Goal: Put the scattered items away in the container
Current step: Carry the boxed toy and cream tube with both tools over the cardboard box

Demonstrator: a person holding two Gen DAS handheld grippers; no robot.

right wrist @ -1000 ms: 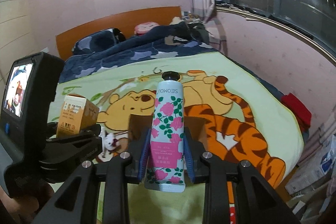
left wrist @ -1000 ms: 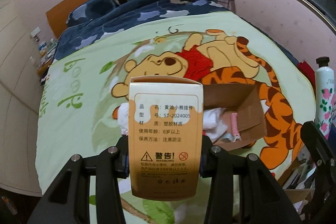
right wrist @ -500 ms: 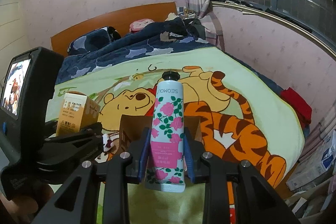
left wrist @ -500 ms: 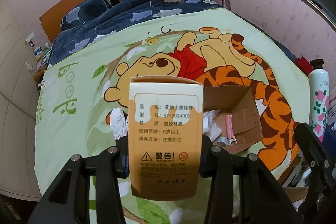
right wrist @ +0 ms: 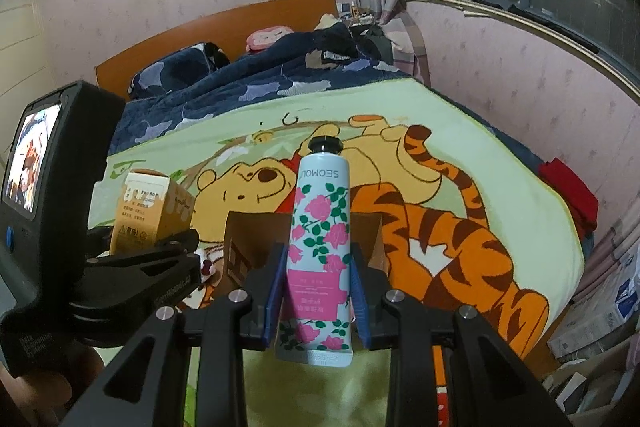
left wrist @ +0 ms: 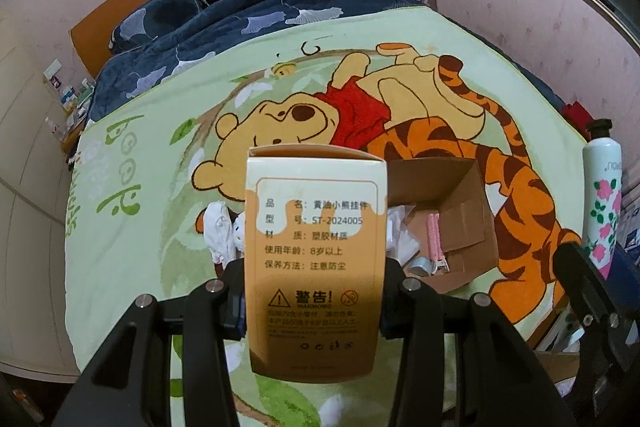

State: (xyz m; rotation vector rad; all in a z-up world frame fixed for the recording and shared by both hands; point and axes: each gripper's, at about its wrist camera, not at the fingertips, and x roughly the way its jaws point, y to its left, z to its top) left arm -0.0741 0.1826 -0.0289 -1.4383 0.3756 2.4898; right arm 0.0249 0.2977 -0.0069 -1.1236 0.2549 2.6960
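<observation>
The left gripper (left wrist: 314, 301) was clamped on a small orange and cream carton (left wrist: 316, 251), which stood upright between its pads. The right gripper (right wrist: 318, 297) was squeezed tight on a flowery hand cream tube (right wrist: 320, 251), its black cap pointing up.

The open cardboard box (left wrist: 452, 211) sat on the cartoon blanket (left wrist: 140, 227). In the left wrist view it lay just right of the carton and a bit past it, so that hand looked nearer. In the right wrist view the box peeked out straight behind the tube in the middle of the frame.

A small white toy (left wrist: 220, 227) lay left of the box, not yet tidied
</observation>
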